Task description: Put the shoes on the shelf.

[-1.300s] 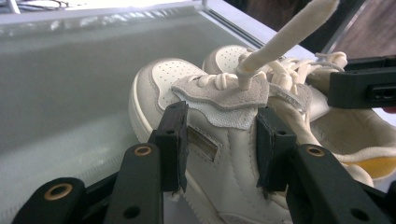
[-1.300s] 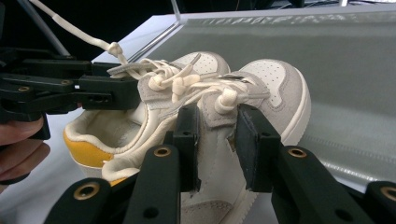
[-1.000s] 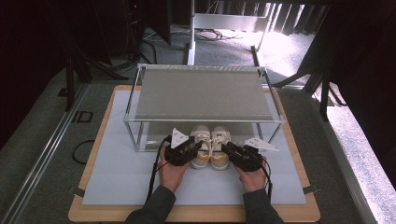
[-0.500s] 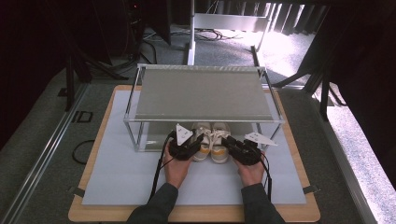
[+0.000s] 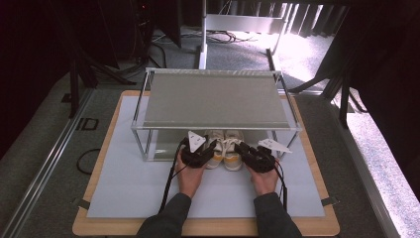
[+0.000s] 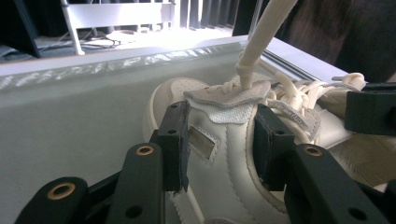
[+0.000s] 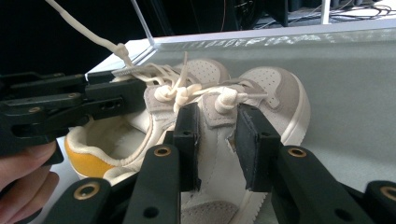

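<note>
A: Shoes first, high view. Pair of pale sneakers sits side by side under the shelf rack (image 5: 218, 101), toes pointing away from the person. Left gripper (image 5: 207, 148) is on the left shoe (image 5: 216, 144), right gripper (image 5: 243, 149) on the right shoe (image 5: 233, 146); a hand (image 5: 189, 171) backs each tool from the near side.

B: Why one tool per shoe?

A: My reading: the two go in as a pair, kept level and parallel, so they clear the rack's low opening together.

B: Left gripper view?

A: Left gripper (image 6: 219, 140) pinches the left shoe (image 6: 219, 177) across its upper, one pad on each side just behind the tongue (image 6: 229, 98). A lace (image 6: 266, 28) rises from the knot ahead of the jaws. Beyond the toe lies the grey shelf floor (image 6: 70, 116). The other tool shows at the right edge.

B: Grip placed there for a reason?

A: Probably. The collar is the stiffest narrow part, so the shoe shouldn't twist.

B: Right gripper view?

A: Right gripper (image 7: 217, 140) is clamped on the right shoe (image 7: 266, 93) the same way, pads squeezing the tongue area below the lace knot (image 7: 226, 99). To its left sits the left shoe's yellow heel lining (image 7: 88, 163), with the left gripper (image 7: 60, 107) reaching across it and fingers (image 7: 23, 168) below.
</note>
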### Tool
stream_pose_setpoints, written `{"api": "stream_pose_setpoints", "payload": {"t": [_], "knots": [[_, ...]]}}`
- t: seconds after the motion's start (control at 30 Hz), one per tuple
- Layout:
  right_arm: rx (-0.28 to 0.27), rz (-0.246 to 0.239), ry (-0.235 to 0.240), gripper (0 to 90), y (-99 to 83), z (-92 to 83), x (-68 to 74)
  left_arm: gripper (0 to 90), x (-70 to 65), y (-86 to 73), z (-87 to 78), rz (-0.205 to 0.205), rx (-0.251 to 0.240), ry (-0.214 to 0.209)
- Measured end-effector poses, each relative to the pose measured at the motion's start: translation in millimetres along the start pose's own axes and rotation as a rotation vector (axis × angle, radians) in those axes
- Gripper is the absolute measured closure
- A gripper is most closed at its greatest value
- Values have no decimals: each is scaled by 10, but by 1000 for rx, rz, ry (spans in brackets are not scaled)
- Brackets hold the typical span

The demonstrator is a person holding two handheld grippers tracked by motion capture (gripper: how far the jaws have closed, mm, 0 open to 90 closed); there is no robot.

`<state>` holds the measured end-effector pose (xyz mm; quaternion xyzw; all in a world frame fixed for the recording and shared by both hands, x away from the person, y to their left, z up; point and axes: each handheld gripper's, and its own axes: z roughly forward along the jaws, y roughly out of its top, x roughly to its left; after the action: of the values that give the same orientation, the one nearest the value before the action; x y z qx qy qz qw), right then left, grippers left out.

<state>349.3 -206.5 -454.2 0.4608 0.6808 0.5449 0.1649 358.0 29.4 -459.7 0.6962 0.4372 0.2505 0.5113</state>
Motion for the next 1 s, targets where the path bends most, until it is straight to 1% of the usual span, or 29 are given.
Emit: {"api": "stream_pose_setpoints", "payload": {"t": [0.17,0.23,0.33,0.53,0.67,0.73,0.83,1.0], "knots": [[-17,-1,7,703,16,-17,-19,611,-6,-8,47,-41,-1,-14],[-22,0,10,703,41,-21,-18,611,-10,-7,59,-53,-2,-13],[-12,-2,-4,704,50,-3,-26,611,20,-5,71,-54,2,-16],[-15,7,-2,706,11,-8,-66,610,37,-7,75,-59,7,-21],[-12,17,-7,708,8,-1,-76,609,56,-9,78,-64,10,-23],[-13,28,-7,710,-3,2,-107,609,84,-12,84,-76,14,-31],[-12,28,-12,710,-9,-4,-123,608,89,-15,84,-75,13,-33],[6,49,-20,710,-42,-18,-149,605,113,-23,80,-74,18,-41]]}}
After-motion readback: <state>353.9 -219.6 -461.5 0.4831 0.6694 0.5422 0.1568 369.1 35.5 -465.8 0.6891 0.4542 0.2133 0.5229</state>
